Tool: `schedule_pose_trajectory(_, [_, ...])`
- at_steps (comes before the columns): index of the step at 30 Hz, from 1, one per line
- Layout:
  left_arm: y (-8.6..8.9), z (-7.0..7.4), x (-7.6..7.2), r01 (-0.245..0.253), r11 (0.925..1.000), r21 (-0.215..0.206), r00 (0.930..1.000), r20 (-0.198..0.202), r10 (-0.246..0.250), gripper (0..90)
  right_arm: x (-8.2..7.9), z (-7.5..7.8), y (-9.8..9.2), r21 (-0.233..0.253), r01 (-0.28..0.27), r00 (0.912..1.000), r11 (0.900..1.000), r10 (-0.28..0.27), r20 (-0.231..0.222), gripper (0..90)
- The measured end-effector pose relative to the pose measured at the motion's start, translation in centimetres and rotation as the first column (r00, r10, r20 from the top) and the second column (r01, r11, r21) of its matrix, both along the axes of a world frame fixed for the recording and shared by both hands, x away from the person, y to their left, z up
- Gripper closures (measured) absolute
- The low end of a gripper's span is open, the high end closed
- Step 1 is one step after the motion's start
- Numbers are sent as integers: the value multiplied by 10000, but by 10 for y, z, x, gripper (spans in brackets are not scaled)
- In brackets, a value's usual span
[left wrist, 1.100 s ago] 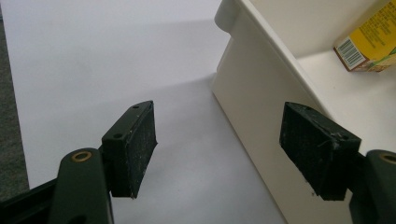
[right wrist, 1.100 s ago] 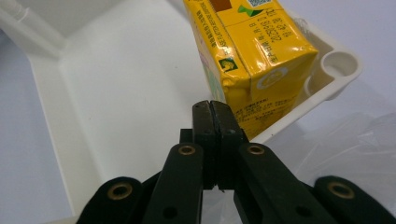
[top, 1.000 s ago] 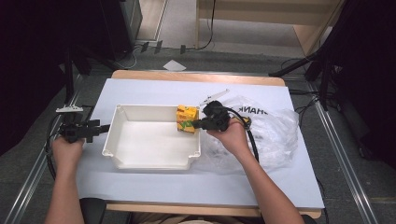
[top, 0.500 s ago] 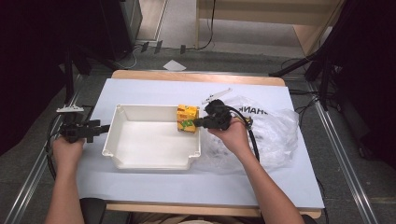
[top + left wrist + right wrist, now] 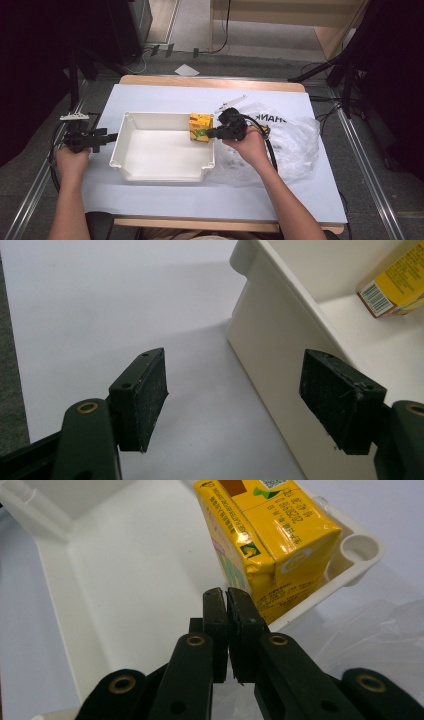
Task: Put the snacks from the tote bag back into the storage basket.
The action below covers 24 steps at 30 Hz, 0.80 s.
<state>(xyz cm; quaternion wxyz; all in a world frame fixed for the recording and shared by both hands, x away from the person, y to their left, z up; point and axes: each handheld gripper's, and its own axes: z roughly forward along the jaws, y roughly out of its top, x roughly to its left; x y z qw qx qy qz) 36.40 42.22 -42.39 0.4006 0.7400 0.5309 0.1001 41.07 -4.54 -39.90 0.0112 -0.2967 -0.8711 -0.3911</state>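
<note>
Since the yellow carton (image 5: 200,127) standing in the tray's (image 5: 160,172) upper right corner, mid-frame, looks light, stiff-sided but crushable and glossy, grip its flat broad faces, not the folded top. Your right gripper (image 5: 228,605) is clenched on nothing just beside it; your left gripper (image 5: 250,405) gapes at the tray's outer wall.

The right gripper (image 5: 209,133) has been drawn back slightly from the yellow juice carton (image 5: 200,127), jaws pressed together.
</note>
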Motion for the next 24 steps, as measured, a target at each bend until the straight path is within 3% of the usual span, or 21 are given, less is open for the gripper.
schedule_pose_trajectory(5, [1, -1, 1, -15, 10000, -55, 10000, -1, 15, 285, -4, 6, 0, -72, -217, 9997, 9997, 218, 60, 832])
schedule_pose_trajectory(8, [1, -1, 1, 48, 10000, 24, 10000, -72, -48, 285, -5, 10, 1, -428, -544, 9985, 9976, 545, 10, 780])
schedule_pose_trajectory(18, [0, -1, 1, 46, 10000, 8, 10000, -69, -46, 284, -6, 19, -7, -366, -766, 9971, 9964, 765, -29, 646])
schedule_pose_trajectory(24, [0, -1, 1, 31, 10000, 15, 10000, -89, -31, 284, -1, 22, -15, -209, -780, 9954, 9967, 767, -567, 538])
